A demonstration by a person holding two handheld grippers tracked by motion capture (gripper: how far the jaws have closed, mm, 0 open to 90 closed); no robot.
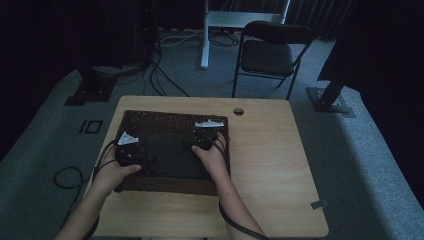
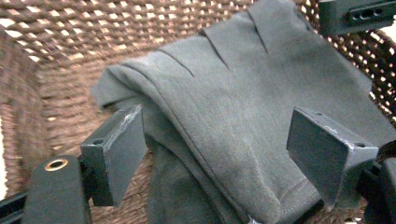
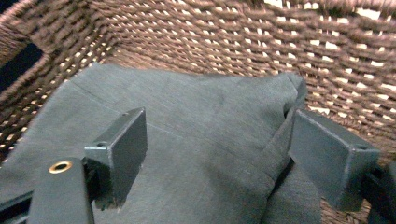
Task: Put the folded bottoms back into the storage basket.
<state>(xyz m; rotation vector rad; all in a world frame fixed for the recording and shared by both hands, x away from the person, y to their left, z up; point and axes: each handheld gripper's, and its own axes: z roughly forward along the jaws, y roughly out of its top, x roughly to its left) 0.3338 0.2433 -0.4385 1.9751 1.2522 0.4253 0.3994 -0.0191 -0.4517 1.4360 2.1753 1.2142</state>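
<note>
Dim high view hides detail inside the wicker basket, centre left of frame; folded dark grey cloth lies within, creased; left gripper and right gripper gape wide, holding nothing

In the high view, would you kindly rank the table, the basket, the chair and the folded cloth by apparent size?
1. Table
2. Basket
3. Chair: nearly the basket's size, but farther off, so unsure
4. Cloth
</note>
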